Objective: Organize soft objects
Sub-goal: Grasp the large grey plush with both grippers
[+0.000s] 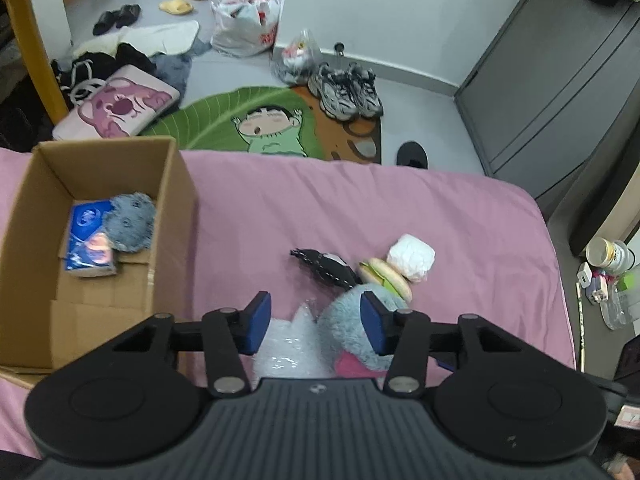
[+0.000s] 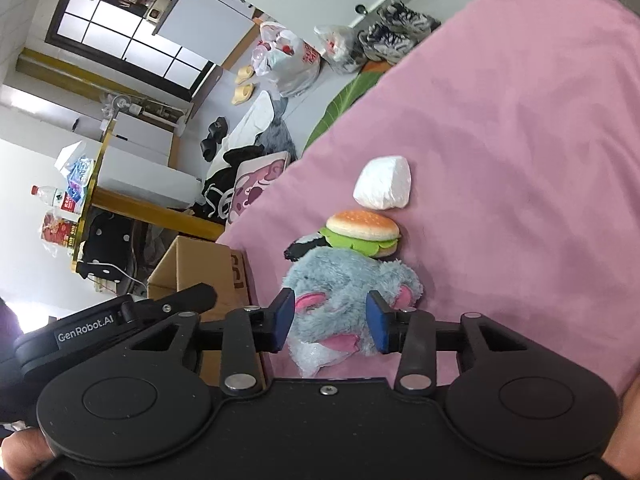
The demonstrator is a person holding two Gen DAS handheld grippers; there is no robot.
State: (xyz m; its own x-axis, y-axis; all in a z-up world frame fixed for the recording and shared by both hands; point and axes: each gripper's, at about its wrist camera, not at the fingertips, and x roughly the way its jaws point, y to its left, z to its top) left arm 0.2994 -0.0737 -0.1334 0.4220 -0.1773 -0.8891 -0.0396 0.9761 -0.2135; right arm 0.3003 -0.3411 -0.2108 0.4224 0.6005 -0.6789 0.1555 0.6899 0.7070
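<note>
Both hand-held grippers, left (image 1: 316,322) and right (image 2: 331,320), hang with jaws apart around the grey plush (image 2: 352,280), ready to lift it. It lies on the bed (image 1: 440,216) right of the box (image 1: 172,200), burger (image 2: 363,232) touching it.

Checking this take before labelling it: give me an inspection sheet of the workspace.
Surface: pink bedsheet, wrinkled.
Job's things: cardboard box holds a blue packet and grey plush; on the bed lie a blue-grey plush, burger toy, white bundle, black pouch.
Clutter: clear wrap beside the plush.
Grippers: left tongs open, empty; right tongs open, straddling the plush.
Cables: nothing seen.
Surroundings: floor with sneakers, bags, cartoon rug.
</note>
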